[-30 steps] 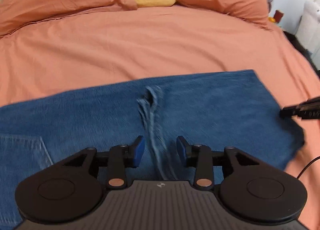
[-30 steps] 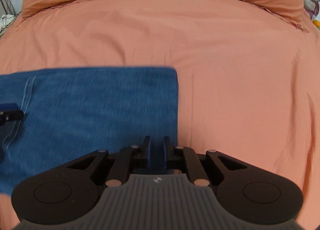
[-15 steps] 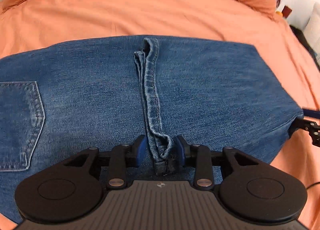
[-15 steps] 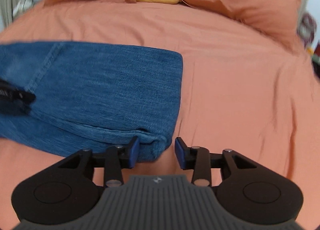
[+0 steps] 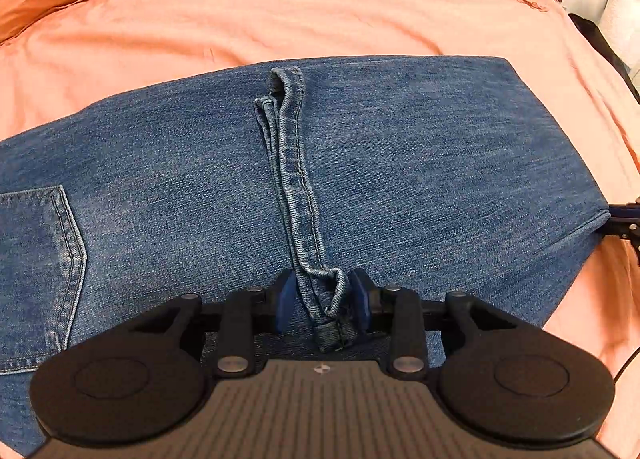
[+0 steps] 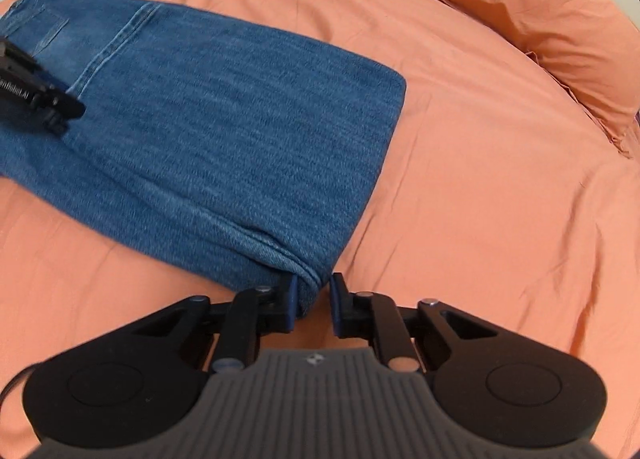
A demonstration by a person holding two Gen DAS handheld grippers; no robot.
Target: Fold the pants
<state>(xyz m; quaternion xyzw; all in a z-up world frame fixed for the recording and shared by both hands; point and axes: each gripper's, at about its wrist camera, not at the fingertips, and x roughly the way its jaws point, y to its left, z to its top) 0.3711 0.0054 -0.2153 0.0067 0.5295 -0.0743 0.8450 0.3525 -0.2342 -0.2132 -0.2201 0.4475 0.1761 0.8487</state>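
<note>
The jeans (image 5: 400,179) lie flat on the orange bed (image 5: 320,11), near its foot edge and far from the pillows (image 6: 540,19) at the head. They are folded over, so the leg hem (image 5: 296,179) lies across the middle of the cloth, next to the back pocket (image 5: 40,259).

The left tool (image 5: 322,299) sits at the near end of that hem. One pad is on each side of the bunched hem, very close to it, but whether the pads squeeze it cannot be told. The right tool (image 6: 314,299) is at the folded corner (image 6: 308,279) on the near side of the jeans. Its jaws stand a little apart with the corner between them. One pad is against the cloth and the other shows a small gap, so the corner is not pinched yet.

Things could go wrong here. The corner is thick – many layers of cloth – so the right tool might catch only the top ones. Then the bottom layers would stay on the bed and the fold would come apart. The bed cover is soft too, so a low pinch could grab it along with the jeans.

If one tool lifts and the other has no hold, the jeans would twist and the next fold would turn out crooked – the loose hem would likely slide off first.
</note>
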